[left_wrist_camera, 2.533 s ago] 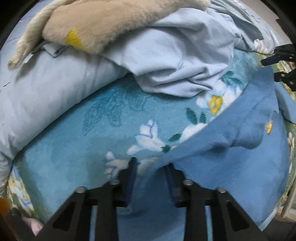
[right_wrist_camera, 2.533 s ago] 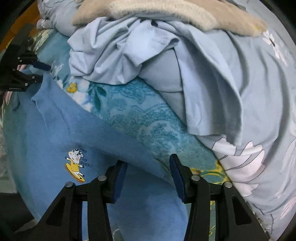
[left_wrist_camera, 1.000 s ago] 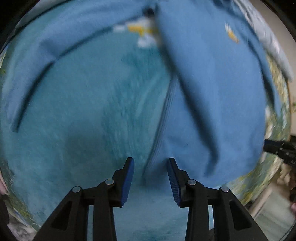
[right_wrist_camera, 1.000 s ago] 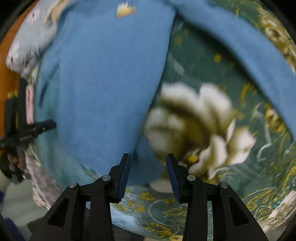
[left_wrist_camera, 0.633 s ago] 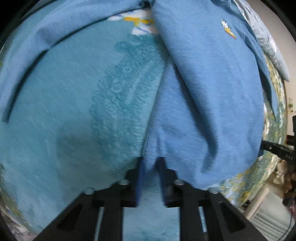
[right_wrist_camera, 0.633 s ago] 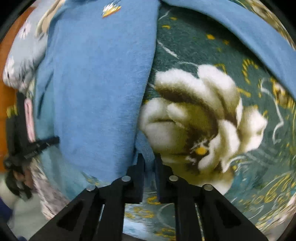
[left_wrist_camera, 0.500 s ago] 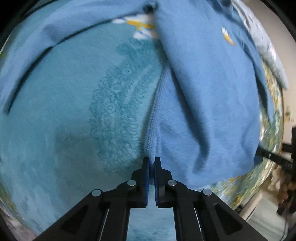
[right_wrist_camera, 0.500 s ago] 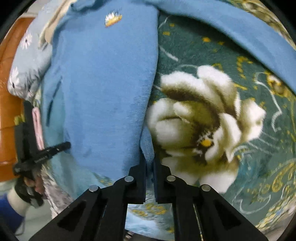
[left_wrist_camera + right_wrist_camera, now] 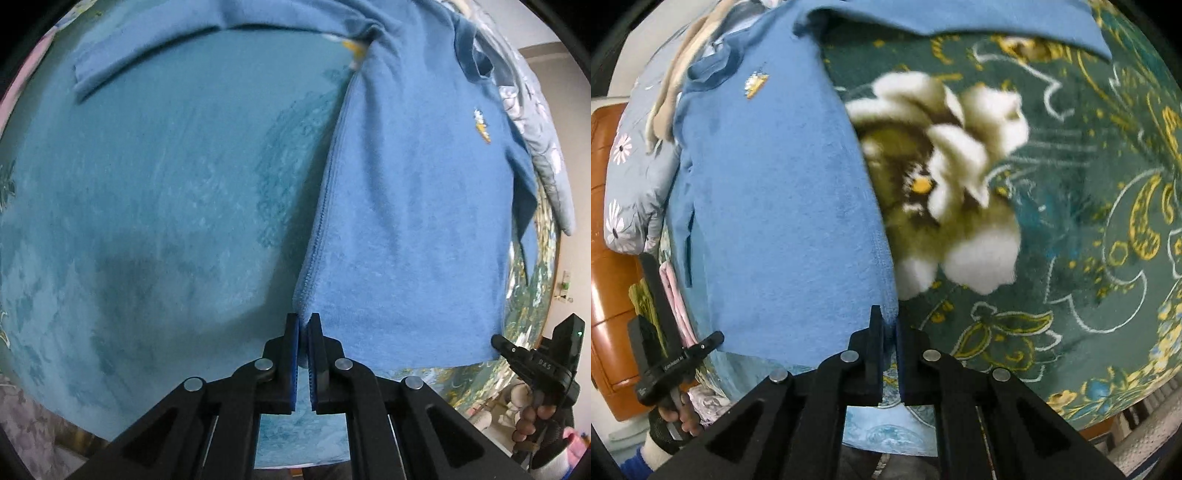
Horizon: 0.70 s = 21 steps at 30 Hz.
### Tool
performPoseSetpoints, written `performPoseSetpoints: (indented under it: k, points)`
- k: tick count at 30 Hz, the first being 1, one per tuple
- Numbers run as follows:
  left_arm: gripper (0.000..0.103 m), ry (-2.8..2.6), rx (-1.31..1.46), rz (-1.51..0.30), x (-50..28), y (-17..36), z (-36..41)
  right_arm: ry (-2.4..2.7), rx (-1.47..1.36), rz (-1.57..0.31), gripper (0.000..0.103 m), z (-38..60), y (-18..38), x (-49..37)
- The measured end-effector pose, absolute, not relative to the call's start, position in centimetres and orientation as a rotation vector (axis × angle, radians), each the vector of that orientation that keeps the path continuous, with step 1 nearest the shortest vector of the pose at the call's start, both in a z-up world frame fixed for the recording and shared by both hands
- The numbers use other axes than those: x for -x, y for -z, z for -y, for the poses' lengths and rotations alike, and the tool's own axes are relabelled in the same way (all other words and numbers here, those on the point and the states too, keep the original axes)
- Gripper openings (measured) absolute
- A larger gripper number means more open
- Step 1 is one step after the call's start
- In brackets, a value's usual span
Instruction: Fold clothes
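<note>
Blue sweatshirt (image 9: 406, 229) with small yellow-and-white chest emblem, spread flat and front up on the bed, sleeves out sideways. Bottom hem corners pinched between closed fingers (image 9: 293, 343); body stretching away ahead of them.

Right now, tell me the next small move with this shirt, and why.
Probably lift both hem corners and carry them toward the collar. The left gripper and right gripper are each shut on a bottom corner of the blue shirt, which lies flat on the blanket.

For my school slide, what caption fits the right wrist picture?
Right hand-held gripper pinches the blue fleece shirt's hem corner above a green floral blanket.
</note>
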<state>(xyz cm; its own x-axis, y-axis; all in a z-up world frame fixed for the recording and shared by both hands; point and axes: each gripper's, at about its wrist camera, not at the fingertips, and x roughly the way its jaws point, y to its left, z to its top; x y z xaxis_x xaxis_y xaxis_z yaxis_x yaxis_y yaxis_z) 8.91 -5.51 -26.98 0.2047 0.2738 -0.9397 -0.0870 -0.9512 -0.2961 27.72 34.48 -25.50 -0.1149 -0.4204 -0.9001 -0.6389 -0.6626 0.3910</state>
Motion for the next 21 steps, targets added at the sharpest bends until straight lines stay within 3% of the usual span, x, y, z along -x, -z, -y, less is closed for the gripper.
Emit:
performPoseSetpoints:
  k: [6, 9, 12, 15, 17, 21]
  points:
    - [0.009, -1.826, 2.21, 0.087, -8.4, 25.6, 5.8, -1.89, 1.882, -1.201, 0.012, -36.8, 23.4, -27.8]
    - [0.009, -1.908, 2.232, 0.092, -7.7, 24.1, 7.2, -1.901, 1.742, -1.212, 0.024, -40.0, 22.1, -28.0]
    - [0.013, -2.025, 2.207, 0.141, -6.4, 21.2, 8.0, -1.887, 1.574, -1.237, 0.026, -44.8, 21.2, -27.9]
    - [0.024, -2.141, 2.151, 0.184, -5.1, 18.4, 7.8, -1.816, 1.363, -1.342, 0.03, -49.6, 21.5, -27.9]
    - [0.041, -2.241, 2.091, 0.251, -5.5, 16.3, 8.6, -1.752, 1.247, -1.419, 0.039, -52.4, 22.0, -28.0]
    - [0.055, -2.38, 1.976, 0.39, -4.3, 12.9, 7.9, -1.602, 1.087, -1.547, 0.039, -55.3, 24.7, -28.8]
